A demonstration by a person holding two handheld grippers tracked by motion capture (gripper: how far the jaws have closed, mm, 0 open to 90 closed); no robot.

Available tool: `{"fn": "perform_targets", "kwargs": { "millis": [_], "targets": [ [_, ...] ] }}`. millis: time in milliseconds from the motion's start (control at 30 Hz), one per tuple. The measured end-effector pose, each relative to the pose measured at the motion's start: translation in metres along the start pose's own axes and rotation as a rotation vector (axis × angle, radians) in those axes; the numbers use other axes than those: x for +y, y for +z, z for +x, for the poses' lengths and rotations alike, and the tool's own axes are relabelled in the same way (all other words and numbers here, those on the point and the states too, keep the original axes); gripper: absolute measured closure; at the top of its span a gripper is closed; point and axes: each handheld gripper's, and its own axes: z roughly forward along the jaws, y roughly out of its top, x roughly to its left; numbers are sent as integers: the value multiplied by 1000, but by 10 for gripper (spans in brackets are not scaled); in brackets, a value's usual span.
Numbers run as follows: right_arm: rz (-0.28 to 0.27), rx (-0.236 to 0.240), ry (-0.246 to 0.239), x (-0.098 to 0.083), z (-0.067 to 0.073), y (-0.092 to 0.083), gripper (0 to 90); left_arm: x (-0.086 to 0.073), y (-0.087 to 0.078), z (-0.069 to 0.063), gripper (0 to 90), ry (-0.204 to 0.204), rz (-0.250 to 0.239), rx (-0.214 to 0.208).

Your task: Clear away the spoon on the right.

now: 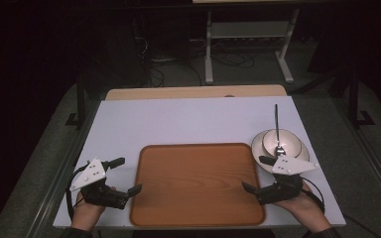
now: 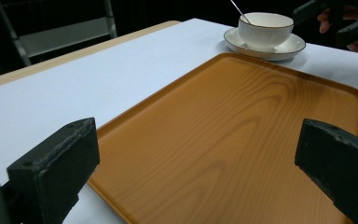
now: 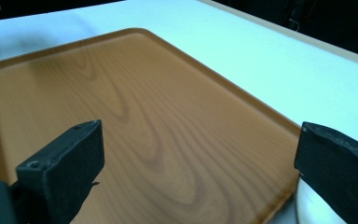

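The tray (image 1: 197,183) lies mid-table (image 1: 188,119); at its right, a bowl (image 1: 282,141) with a spoon (image 1: 277,126) sits on a saucer (image 1: 258,148)

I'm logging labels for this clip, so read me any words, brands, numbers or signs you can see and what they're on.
None can be read: the wooden tray, the white bowl, its saucer, the spoon and the white table top are all plain, with no printing.
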Motion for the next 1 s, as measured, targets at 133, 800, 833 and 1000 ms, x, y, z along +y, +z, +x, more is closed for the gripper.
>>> {"fn": "perform_targets", "kwargs": {
  "millis": [133, 800, 833, 1000],
  "targets": [
    [0, -14, 7, 3, -5, 1, 10, 0, 0, 0, 0, -2, -2, -2],
    [-4, -35, 28, 14, -24, 0, 10, 0, 1, 0, 0, -3, -3, -2],
    [-6, -34, 30, 15, -25, 0, 10, 0, 1, 0, 0, -3, -3, -3],
    [-11, -39, 31, 18, -29, 0, 10, 0, 1, 0, 0, -3, -3, -3]
  ]
}}
